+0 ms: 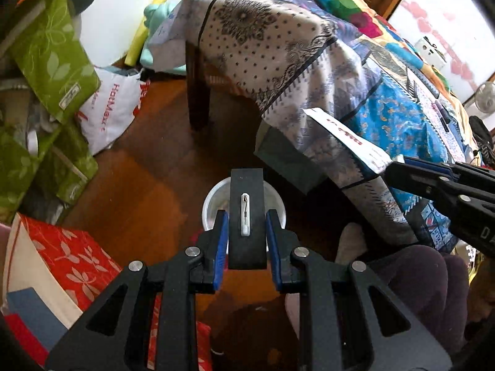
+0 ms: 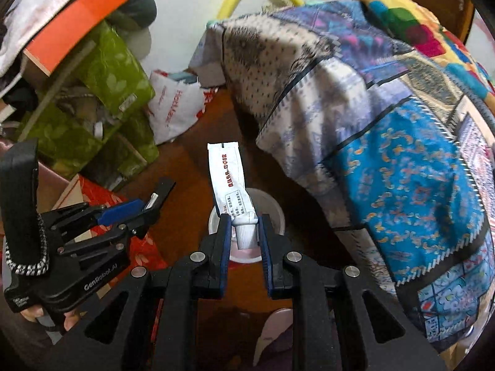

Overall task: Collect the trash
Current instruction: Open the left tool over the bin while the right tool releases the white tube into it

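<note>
Your left gripper (image 1: 247, 225) has its jaws closed on a flat black rectangular piece (image 1: 247, 210) with a small white strip on its face – the blue pads press its two long edges, and it stands up along the fingers. Directly beneath it, on the wooden floor (image 1: 148, 185), sits a round white bin (image 1: 210, 201); the black piece covers most of its mouth in the left wrist view.

Your right gripper (image 2: 244, 232) is nearly shut on a white squeezed tube (image 2: 230, 182) with red print – the jaws pinch it at the ribbed white cap, and the flattened body points away from the fingers, tilted a little left. The same white bin lies under it, its rim (image 2: 275, 207) showing on the right of the tube.

In the right wrist view the left gripper appears at the lower left, held by a hand (image 2: 66, 318). A bed draped in a patterned blue-and-white quilt (image 1: 355, 92) rises to the right of the bin, and green floral bags (image 1: 52, 55) pile up on the left.
</note>
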Motion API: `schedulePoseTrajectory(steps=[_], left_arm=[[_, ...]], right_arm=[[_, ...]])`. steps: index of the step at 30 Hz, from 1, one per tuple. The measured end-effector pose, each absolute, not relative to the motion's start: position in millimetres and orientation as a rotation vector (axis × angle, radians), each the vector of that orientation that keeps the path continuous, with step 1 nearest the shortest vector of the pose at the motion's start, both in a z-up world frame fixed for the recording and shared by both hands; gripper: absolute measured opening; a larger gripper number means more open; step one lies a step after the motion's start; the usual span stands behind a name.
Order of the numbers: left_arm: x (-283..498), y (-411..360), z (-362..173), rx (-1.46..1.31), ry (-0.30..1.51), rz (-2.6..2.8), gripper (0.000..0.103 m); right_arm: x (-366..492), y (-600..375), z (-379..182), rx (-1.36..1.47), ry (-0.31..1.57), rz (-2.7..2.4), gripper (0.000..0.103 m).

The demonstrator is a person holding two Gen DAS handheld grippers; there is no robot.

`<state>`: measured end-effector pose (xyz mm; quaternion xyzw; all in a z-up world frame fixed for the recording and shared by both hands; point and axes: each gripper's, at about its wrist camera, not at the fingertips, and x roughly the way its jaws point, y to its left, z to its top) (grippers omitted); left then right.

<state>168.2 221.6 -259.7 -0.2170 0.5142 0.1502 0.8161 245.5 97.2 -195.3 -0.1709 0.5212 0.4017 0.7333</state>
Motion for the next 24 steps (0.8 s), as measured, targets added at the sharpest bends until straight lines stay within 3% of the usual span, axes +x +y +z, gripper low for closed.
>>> schedulePoseTrajectory(steps=[5, 7, 9, 15, 18, 24], left_arm=[[175, 229, -260, -0.494, 1.093, 0.323, 0.023], [178, 231, -262, -0.498, 1.096, 0.321, 0.023], [183, 232, -264, -0.500, 1.103, 0.321, 0.023], [200, 231, -263, -0.505, 1.103, 0.314, 0.024], [209, 227, -261, -0.470, 1.111, 0.338, 0.039], [210, 216, -243, -0.431, 1.082, 0.329, 0.040]], right_arm=[[252, 115, -203, -0.377, 1.165, 0.907, 0.017], [258, 121, -208, -0.361, 1.205, 0.915, 0.022], [262, 124, -211, -0.361, 1.230, 0.907, 0.035], [266, 115, -210, -0.389, 1.207, 0.873, 0.035], [270, 108, -207, -0.388, 1.208, 0.868, 0.035], [271, 96, -195, -0.383, 1.187, 0.866, 0.035]])
